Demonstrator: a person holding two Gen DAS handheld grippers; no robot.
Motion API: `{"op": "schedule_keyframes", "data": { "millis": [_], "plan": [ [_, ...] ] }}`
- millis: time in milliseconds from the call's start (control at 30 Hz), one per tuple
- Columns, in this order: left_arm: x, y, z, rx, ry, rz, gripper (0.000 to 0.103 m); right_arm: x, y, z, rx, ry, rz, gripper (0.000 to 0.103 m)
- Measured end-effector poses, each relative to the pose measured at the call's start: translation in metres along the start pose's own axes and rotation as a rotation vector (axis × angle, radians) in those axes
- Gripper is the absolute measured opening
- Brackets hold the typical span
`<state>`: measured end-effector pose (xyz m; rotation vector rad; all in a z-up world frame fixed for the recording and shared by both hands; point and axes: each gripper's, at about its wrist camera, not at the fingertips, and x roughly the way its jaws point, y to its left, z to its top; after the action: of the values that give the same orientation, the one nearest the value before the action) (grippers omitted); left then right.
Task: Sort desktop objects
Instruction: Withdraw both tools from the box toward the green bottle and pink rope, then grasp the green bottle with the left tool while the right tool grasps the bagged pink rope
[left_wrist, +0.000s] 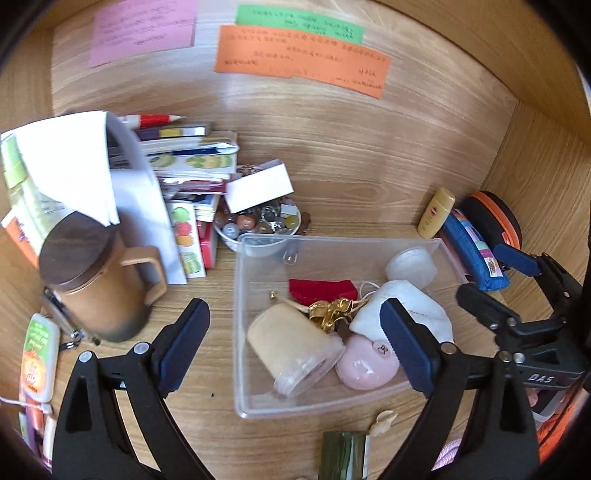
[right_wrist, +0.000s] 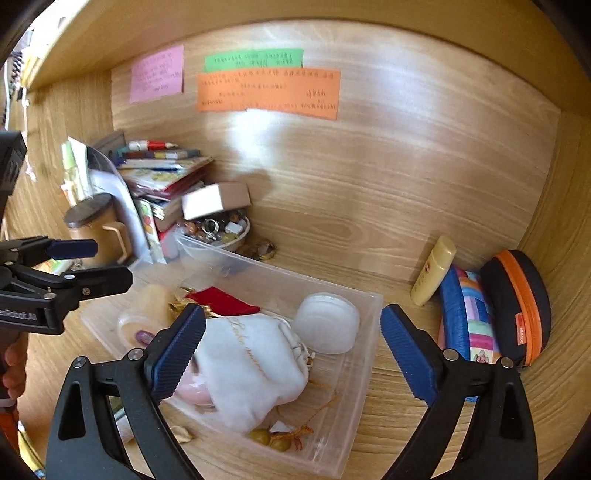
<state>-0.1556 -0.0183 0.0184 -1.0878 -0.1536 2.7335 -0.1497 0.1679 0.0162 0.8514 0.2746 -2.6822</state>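
Note:
A clear plastic bin (left_wrist: 242, 332) (right_wrist: 365, 354) stands on the wooden desk. It holds a beige jar (left_wrist: 291, 347), a pink round case (left_wrist: 365, 365), a white cloth pouch (left_wrist: 406, 314) (right_wrist: 251, 369), a red pouch (left_wrist: 317, 290), gold trinkets (left_wrist: 328, 310) and a frosted small tub (left_wrist: 412, 266) (right_wrist: 327, 321). My left gripper (left_wrist: 295, 347) is open and empty above the bin's near left part. My right gripper (right_wrist: 291, 350) is open and empty over the bin; it also shows in the left wrist view (left_wrist: 491, 273).
A brown lidded mug (left_wrist: 96, 284), a stack of books and papers (left_wrist: 177, 158) and a bowl of beads (left_wrist: 258, 221) stand left of the bin. A yellow bottle (right_wrist: 434, 269), a striped blue pencil case (right_wrist: 469, 317) and an orange-trimmed black case (right_wrist: 521, 306) lie right.

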Motion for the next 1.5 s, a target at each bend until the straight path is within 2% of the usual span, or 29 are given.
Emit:
{"op": "schedule_keyframes", "data": {
  "millis": [133,233,433,833,1100,1433,1500],
  "plan": [
    [-0.011,0.004,-0.008,-0.007,-0.008,0.007,0.095,-0.018,0.005,-0.005,-0.002,-0.024,-0.003,0.103],
    [-0.018,0.006,-0.016,-0.009,-0.006,0.005,0.095,-0.034,0.012,-0.014,-0.018,-0.045,-0.036,0.103],
    [-0.033,0.001,-0.038,0.015,-0.01,0.027,0.095,-0.055,0.027,-0.036,-0.052,-0.055,-0.046,0.103],
    [-0.036,-0.006,-0.098,0.035,0.075,0.049,0.096,-0.053,0.048,-0.097,0.004,0.082,0.043,0.103],
    [-0.034,-0.003,-0.121,0.009,0.101,0.037,0.096,-0.058,0.058,-0.13,0.04,0.173,0.114,0.103],
    [-0.038,0.004,-0.135,-0.03,0.112,0.015,0.096,-0.065,0.082,-0.152,-0.004,0.222,0.115,0.103],
    [-0.038,0.003,-0.137,-0.024,0.113,0.01,0.096,-0.064,0.09,-0.155,-0.037,0.217,0.073,0.103]
  ]
}}
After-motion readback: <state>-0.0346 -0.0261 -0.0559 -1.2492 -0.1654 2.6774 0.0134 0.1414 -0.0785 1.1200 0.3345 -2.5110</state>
